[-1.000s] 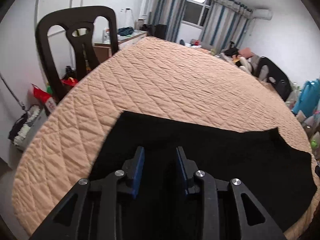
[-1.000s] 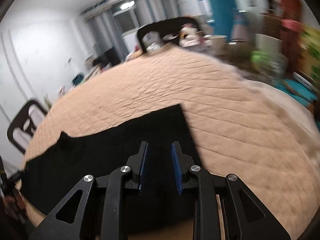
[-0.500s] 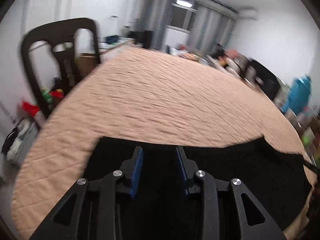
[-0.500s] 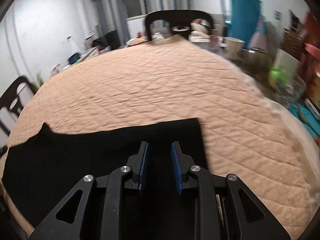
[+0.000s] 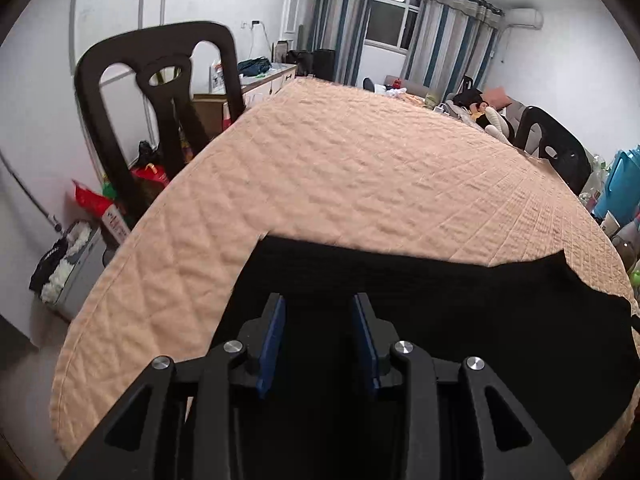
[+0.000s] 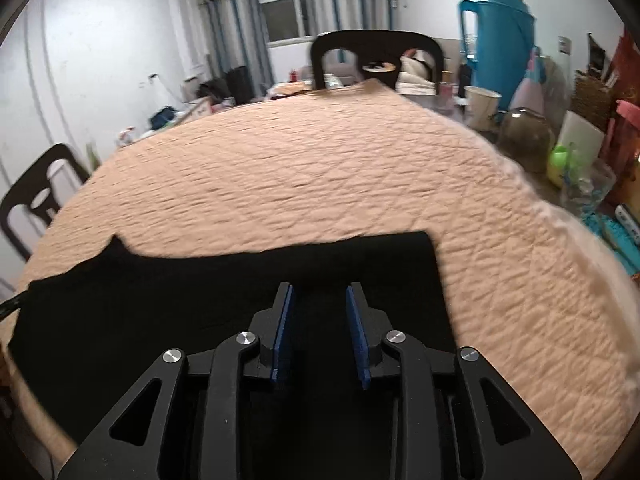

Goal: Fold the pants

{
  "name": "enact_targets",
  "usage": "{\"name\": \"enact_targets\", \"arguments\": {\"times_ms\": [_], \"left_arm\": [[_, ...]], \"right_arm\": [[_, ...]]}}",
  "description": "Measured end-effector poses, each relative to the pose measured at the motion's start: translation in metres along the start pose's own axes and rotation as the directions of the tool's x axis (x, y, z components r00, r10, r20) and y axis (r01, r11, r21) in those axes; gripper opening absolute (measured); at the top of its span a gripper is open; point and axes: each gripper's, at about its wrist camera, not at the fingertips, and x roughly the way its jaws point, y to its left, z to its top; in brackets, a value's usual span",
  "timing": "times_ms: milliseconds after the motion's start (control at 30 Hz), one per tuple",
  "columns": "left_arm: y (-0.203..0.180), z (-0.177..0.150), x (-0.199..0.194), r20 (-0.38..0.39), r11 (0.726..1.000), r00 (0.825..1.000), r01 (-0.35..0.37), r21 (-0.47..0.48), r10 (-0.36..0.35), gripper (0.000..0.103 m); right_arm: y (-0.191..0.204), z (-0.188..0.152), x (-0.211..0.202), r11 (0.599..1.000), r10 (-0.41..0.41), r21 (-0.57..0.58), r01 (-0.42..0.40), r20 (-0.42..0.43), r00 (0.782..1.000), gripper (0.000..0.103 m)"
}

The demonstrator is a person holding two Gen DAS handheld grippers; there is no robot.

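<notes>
The black pants (image 5: 460, 312) lie flat along the near edge of a peach quilted table cover (image 5: 360, 168). In the left wrist view my left gripper (image 5: 319, 308) is open and empty, above the pants' left end. In the right wrist view the pants (image 6: 180, 304) stretch away to the left, and my right gripper (image 6: 319, 296) is open and empty above their right end, near the squared corner (image 6: 424, 240). Whether the fingers touch the cloth cannot be told.
A black chair (image 5: 160, 92) stands by the table's left side, with bags (image 5: 100, 204) on the floor. Another black chair (image 6: 376, 56) is at the far end. A blue thermos (image 6: 500, 40), cups and bottles (image 6: 560, 160) crowd the right side.
Both cameras have swung and steadied. The right gripper's jaws stand wider apart than a second ago. The pants lie in the same place.
</notes>
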Motion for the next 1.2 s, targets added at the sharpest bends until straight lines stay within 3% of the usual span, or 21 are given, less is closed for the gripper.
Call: {"name": "enact_targets", "arguments": {"times_ms": [133,400,567,900,1033,1200], "left_arm": [[0.000,-0.009,-0.003,0.016,1.000,1.000,0.004,0.002,-0.004,0.039],[0.012,-0.017,-0.031,0.051,0.999,0.998,0.022,-0.046,-0.019,0.041],[0.025,-0.026,-0.048,0.085,0.996,0.996,-0.008,-0.091,0.016,0.045],[0.035,-0.054,-0.071,0.057,0.985,0.998,-0.007,-0.174,0.017,0.045],[0.041,-0.068,-0.063,0.007,0.971,1.000,0.022,-0.237,-0.021,0.046],[0.046,-0.057,-0.054,0.051,0.953,0.998,0.053,-0.300,-0.040,0.053]], "right_arm": [[0.009,-0.022,0.012,0.999,0.027,-0.027,-0.028,-0.058,0.998,0.029],[0.015,-0.026,-0.007,0.998,0.056,-0.041,-0.057,-0.017,0.998,0.030],[0.021,-0.032,-0.011,0.991,0.132,-0.032,-0.132,-0.002,0.991,0.031],[0.043,-0.029,-0.001,0.972,0.218,-0.083,-0.218,-0.010,0.976,0.032],[0.051,-0.027,0.004,0.965,0.240,-0.101,-0.241,-0.014,0.971,0.032],[0.060,-0.025,0.007,0.956,0.266,-0.120,-0.266,-0.016,0.964,0.032]]}}
